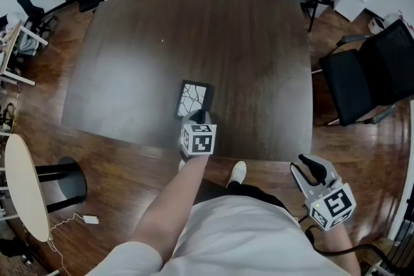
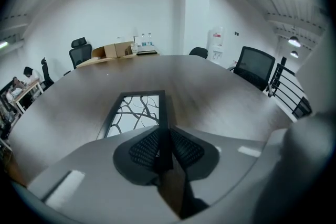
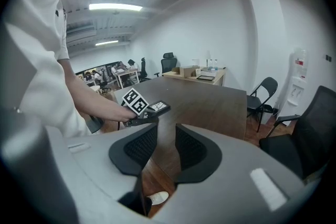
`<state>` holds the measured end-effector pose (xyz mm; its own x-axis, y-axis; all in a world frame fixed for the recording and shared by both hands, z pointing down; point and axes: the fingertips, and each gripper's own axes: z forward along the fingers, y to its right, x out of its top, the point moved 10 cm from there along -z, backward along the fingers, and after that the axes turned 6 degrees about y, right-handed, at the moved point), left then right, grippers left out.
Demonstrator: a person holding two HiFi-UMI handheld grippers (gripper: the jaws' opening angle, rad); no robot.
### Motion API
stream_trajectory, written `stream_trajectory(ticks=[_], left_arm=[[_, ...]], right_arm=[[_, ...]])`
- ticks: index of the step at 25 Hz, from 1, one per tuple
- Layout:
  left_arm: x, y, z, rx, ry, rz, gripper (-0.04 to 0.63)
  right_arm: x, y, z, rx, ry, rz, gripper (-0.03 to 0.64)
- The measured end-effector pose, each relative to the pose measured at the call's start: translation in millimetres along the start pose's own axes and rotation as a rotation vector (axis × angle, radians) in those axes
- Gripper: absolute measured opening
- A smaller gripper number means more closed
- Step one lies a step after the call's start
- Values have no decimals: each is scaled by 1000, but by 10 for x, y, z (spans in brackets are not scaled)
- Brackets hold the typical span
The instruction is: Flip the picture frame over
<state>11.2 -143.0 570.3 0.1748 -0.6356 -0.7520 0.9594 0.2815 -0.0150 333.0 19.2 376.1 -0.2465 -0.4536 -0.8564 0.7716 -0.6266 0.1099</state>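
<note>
Dark wood desk (image 1: pixel 226 42), centre of view. Picture frame (image 1: pixel 194 99): black border, branch pattern facing up, toward the desk's 6 o'clock edge. Left hand-held gripper (image 1: pixel 198 117): touching the frame's 6 o'clock end. Right hand-held gripper (image 1: pixel 308 169): 4 o'clock, off the desk, above the wood floor (image 1: pixel 129 165). Black chair (image 1: pixel 369 74): 3 o'clock.

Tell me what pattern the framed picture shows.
Black branching lines on white, in the picture frame; clearest in the left gripper view.
</note>
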Motion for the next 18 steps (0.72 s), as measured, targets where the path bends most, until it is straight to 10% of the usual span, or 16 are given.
stream_trajectory(ticks=[9,18], left_arm=[[316,-9,-356,-150,79,-125,61],[384,-291,-674,-565,196,-552,61]], right_arm=[[138,-95,208,11,35,-22,112],[317,-491,512,11,27,-33,112]])
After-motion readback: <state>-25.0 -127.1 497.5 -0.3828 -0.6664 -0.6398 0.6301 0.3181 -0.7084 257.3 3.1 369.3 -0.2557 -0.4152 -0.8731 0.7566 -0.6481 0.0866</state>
